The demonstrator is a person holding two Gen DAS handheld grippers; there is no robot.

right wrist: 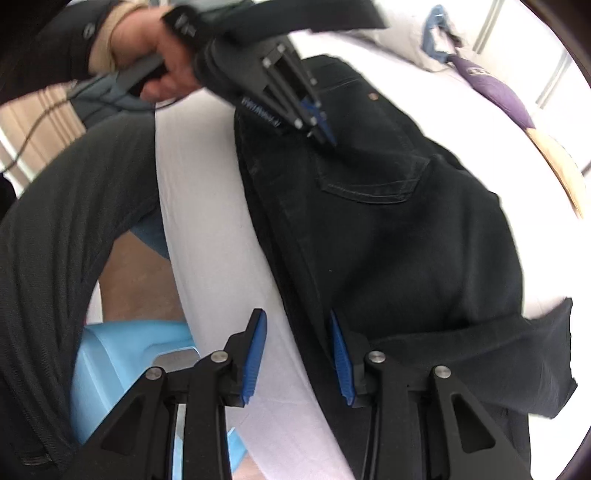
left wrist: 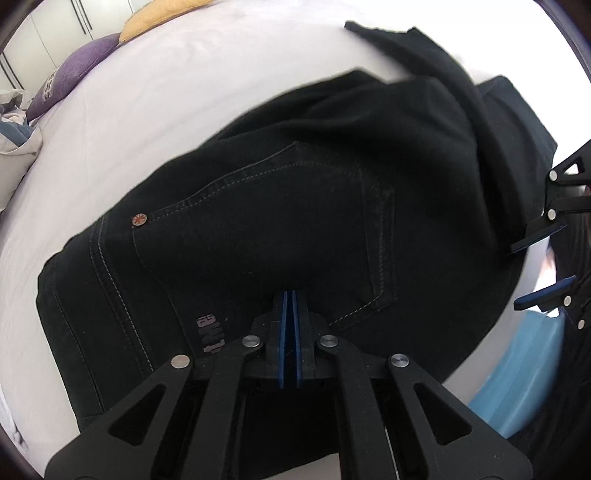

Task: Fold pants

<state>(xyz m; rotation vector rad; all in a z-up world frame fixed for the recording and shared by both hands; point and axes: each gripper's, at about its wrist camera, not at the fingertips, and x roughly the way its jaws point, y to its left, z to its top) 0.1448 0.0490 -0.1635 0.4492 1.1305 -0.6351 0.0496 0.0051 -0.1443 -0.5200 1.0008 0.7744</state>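
Black jeans [left wrist: 295, 206] lie on a white bed [left wrist: 147, 92], back pocket and a copper rivet up. They also fill the right wrist view [right wrist: 388, 229]. My left gripper [left wrist: 290, 295] is shut, its blue pads together, with its tips over the seat of the jeans near the waistband label. No cloth shows between the pads. It also shows in the right wrist view [right wrist: 325, 133], held by a hand. My right gripper [right wrist: 297, 325] is open and empty, straddling the near edge of the jeans over the sheet. It shows at the right edge of the left wrist view [left wrist: 535, 269].
A purple pillow [left wrist: 74, 74] and a yellow one [left wrist: 155, 18] lie at the bed's far end. A light blue plastic stool [right wrist: 122, 354] stands beside the bed, next to the person's dark-trousered leg [right wrist: 66, 221].
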